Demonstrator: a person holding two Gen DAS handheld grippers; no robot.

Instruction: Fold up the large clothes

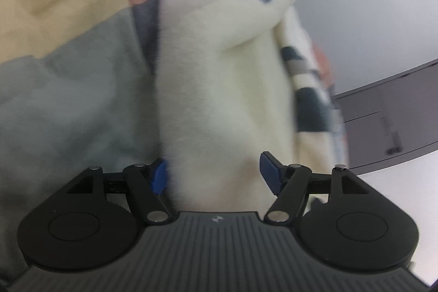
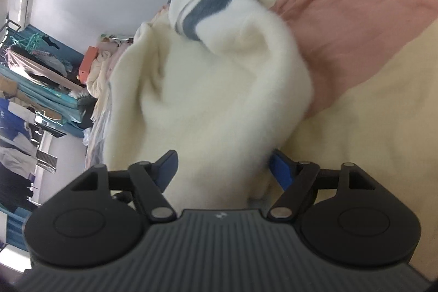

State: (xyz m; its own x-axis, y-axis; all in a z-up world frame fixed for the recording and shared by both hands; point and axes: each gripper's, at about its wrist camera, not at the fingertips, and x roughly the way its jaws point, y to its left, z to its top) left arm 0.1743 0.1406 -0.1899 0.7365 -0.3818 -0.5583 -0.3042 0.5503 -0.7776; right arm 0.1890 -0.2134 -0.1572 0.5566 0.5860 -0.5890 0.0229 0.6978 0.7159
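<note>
Fabric fills both wrist views: a fluffy cream sweater (image 1: 221,89) with dark blue and grey stripes lies bunched between the blue fingertips of each hand-held gripper. In the left wrist view the left hand-held gripper (image 1: 215,173) has its two fingers set fairly wide, one on each side of a thick fold of the sweater, and the cloth presses against both, so it holds the garment. The striped part of the sweater runs from 12 to 3 o'clock of this view. Behind it, from 9 to 11 o'clock, lies a bed cover (image 1: 54,18) in yellow, pink and grey-green patches. In the right wrist view the right hand-held gripper (image 2: 223,168) holds the sweater (image 2: 208,100) in the same way, fingers apart around a thick bundle. The striped cuff (image 2: 210,2) is at 12 o'clock. The bed cover (image 2: 369,59) spreads from 1 to 4 o'clock. At 9 o'clock stand shelves with piled clothes (image 2: 32,78), blurred.
</note>
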